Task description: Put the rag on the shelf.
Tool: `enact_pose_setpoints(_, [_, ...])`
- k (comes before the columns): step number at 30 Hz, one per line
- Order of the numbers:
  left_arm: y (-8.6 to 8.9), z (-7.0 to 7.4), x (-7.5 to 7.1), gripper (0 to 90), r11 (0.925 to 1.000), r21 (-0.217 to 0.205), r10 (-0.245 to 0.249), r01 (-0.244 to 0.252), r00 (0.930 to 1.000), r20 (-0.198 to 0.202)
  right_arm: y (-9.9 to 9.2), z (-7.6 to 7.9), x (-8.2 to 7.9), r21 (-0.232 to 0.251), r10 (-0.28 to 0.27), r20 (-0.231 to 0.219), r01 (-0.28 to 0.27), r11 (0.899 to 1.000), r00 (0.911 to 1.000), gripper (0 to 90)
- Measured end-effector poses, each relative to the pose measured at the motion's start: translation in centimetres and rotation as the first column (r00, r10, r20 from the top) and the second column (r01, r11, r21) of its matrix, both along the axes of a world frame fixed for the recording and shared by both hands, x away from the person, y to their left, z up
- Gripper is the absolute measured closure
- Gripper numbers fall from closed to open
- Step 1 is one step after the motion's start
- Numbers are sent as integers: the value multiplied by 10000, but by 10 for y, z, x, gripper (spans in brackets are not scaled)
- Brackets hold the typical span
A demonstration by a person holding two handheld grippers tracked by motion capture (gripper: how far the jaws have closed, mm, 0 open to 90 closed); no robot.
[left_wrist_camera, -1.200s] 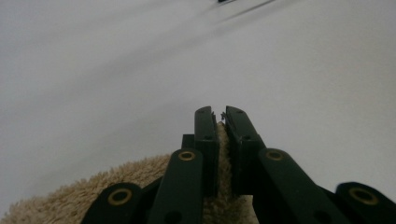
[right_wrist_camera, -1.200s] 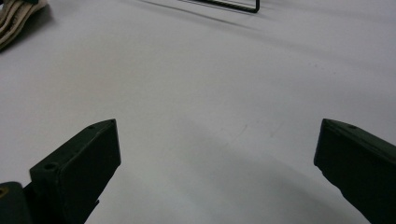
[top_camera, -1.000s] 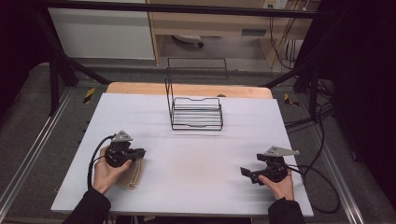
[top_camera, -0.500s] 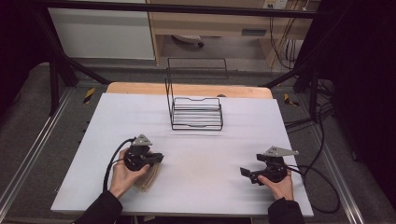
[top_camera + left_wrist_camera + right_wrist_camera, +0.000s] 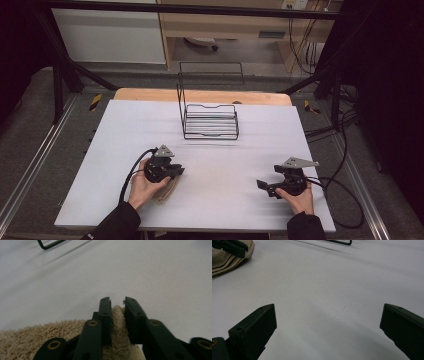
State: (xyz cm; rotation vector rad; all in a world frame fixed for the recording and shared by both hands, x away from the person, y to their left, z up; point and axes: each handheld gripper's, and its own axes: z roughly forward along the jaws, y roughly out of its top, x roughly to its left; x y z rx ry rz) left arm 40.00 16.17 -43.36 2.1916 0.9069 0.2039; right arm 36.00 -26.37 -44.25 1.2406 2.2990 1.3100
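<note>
In the high view, the left gripper (image 5: 172, 171) and the hand (image 5: 143, 186) holding it cover most of the tan cloth (image 5: 167, 191). In the left gripper view the cloth (image 5: 37, 337) runs off the bottom and left edges. The right gripper view cuts off the wire rack (image 5: 335, 242) at its top edge.

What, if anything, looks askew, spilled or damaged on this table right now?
Nothing stands out. The wire rack stands upright at the table's far side, the left gripper is pinching an edge of the folded beige towel, and the right gripper hangs open over bare white table.
</note>
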Motion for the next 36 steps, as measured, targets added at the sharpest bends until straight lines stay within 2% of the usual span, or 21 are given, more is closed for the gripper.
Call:
enact_pose_setpoints(2, [2,2,-1,653,10000,-56,29,-28,9999,106,0,0,0,32,-16,-3,16,10000,10000,14])
enact_pose_setpoints(3, [4,5,-1,653,10000,-35,38,-37,9999,144,0,0,0,32,-16,-3,16,10000,10000,14])
enact_pose_setpoints(4, [10,10,-2,582,9999,39,153,-155,9994,319,0,0,0,27,-5,16,5,10000,10000,14])
enact_pose_setpoints(9, [33,24,-7,434,9982,-198,576,-565,9964,625,1,0,0,48,-37,22,37,10000,10000,14])
enact_pose_setpoints(10, [33,24,-7,392,9982,-198,576,-565,9964,625,1,0,0,69,-31,25,31,10000,10000,14])
enact_pose_setpoints(11, [44,26,-9,360,9973,-69,738,-735,9952,637,1,0,0,106,-43,19,43,9999,10000,15])
enact_pose_setpoints(12, [44,26,-9,332,9973,-69,738,-735,9952,637,2,0,0,123,-51,-3,51,9999,10000,15])
enact_pose_setpoints(13, [51,27,-11,305,9959,-38,904,-903,9943,562,2,0,0,138,-60,-33,60,9999,10000,16])
enact_pose_setpoints(14, [57,27,-13,285,9953,4,970,-972,9938,538,3,0,0,101,-45,-17,45,9999,10000,15])
enact_pose_setpoints(16, [78,24,-18,252,9909,111,1338,-1344,9901,427,4,0,0,83,-25,-14,25,10000,10000,15])
enact_pose_setpoints(17, [78,24,-18,235,9909,111,1338,-1344,9901,427,5,0,-1,108,-30,-64,31,9999,10000,15])
enact_pose_setpoints(18, [91,21,-22,219,9883,161,1513,-1518,9880,303,7,0,0,101,-14,-20,14,9999,10000,15])
enact_pose_setpoints(19, [91,21,-22,212,9883,161,1513,-1518,9880,303,8,0,0,104,-28,-23,29,9999,10000,15])
enact_pose_setpoints(22, [110,13,-30,219,9828,165,1837,-1840,9828,162,12,0,-1,142,-28,-125,30,9999,9999,13])
enact_pose_setpoints(23, [110,13,-30,231,9828,165,1837,-1840,9828,162,12,0,-1,142,-28,-125,30,9999,9999,13])
enact_pose_setpoints(27, [122,6,-35,282,9730,199,2299,-2299,9732,44,16,1,0,84,-46,-82,46,10000,10000,10])
enact_pose_setpoints(28, [122,6,-35,300,9730,199,2299,-2299,9732,44,16,1,0,84,-46,-82,46,10000,10000,10])
enact_pose_setpoints(30, [126,3,-35,360,9677,206,2519,-2514,9674,-253,20,1,0,70,-65,-65,65,10000,10000,8])
enact_pose_setpoints(33, [129,2,-37,480,9665,174,2566,-2561,9657,-392,25,3,0,20,2,-43,-2,10000,10000,6])
enact_pose_setpoints(35, [129,1,-39,509,9664,215,2568,-2560,9655,-432,27,4,0,22,8,-78,-8,10000,10000,6])
enact_pose_setpoints(36, [130,1,-40,563,9668,175,2556,-2550,9656,-479,33,4,-1,74,15,-72,-15,10000,10000,6])
